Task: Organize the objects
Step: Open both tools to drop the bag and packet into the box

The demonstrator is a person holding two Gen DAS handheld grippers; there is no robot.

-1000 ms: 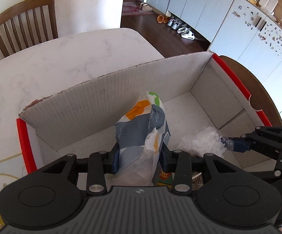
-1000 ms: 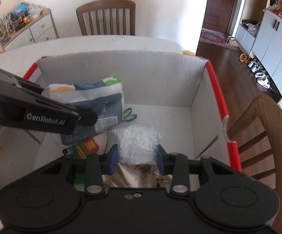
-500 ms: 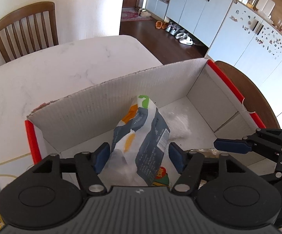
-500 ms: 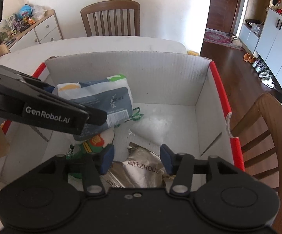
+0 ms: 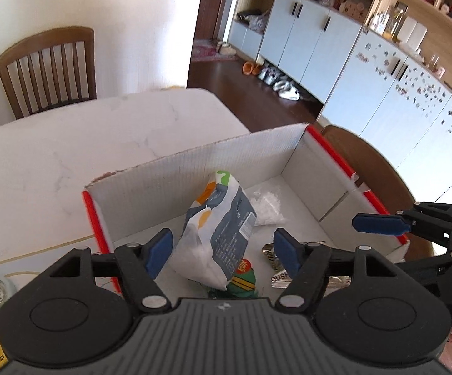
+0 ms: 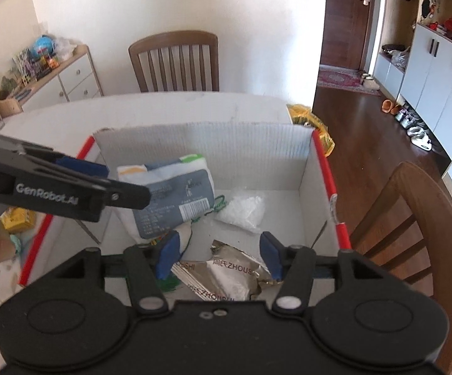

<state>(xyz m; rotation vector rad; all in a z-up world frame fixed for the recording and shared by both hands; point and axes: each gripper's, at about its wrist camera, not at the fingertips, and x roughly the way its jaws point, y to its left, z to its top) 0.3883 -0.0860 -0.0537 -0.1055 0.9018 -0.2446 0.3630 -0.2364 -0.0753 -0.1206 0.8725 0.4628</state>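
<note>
Both your left gripper (image 5: 223, 247) and right gripper (image 6: 218, 254) are released, holding nothing. The bag (image 5: 218, 228) leans in the box (image 5: 194, 172) at frame centre; it may tip over onto the white packet (image 6: 241, 209).

"GenRobot.AI" on left hand-held gripper (image 6: 79, 168); "ZHOUS" on foil packet (image 6: 226, 276)

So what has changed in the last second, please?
Both grippers let go and pulled back: the left gripper released the blue-grey bag, the right gripper released the clear plastic packet. Both now lie in the cardboard box, which stayed put.
</note>
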